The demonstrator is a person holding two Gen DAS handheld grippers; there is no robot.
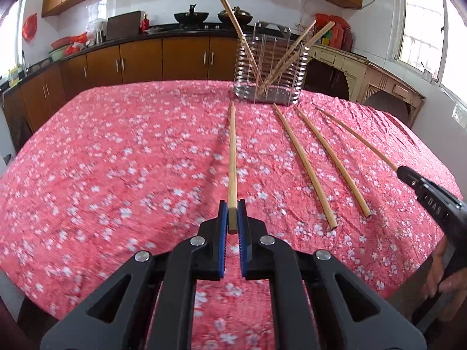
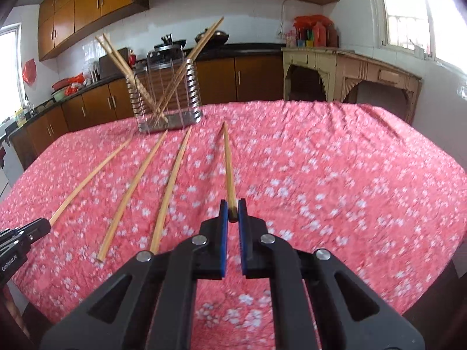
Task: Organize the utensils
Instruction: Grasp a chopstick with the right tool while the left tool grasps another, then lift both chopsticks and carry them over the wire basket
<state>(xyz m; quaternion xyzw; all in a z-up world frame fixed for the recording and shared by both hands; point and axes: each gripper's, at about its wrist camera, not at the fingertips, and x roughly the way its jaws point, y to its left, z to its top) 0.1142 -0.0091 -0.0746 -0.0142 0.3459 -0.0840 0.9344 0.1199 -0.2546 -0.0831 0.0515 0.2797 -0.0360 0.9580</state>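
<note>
In the left wrist view my left gripper (image 1: 232, 213) is shut on the near end of a wooden chopstick (image 1: 232, 151) that points toward the wire utensil holder (image 1: 270, 67). The holder stands at the far side of the table and has several chopsticks leaning in it. Two loose chopsticks (image 1: 305, 166) (image 1: 332, 160) lie on the pink floral cloth. In the right wrist view my right gripper (image 2: 232, 211) is shut on another chopstick (image 2: 229, 163). The left gripper (image 2: 43, 226) shows at the left edge, with its chopstick (image 2: 90, 178) running toward the holder (image 2: 167, 99).
The round table's edge (image 1: 43, 134) curves around on all sides. Behind it runs a dark counter with brown cabinets (image 1: 140, 58) and woks. A cream side table (image 2: 350, 70) stands at the back right under a window. A person's hand (image 1: 443, 280) grips the right tool.
</note>
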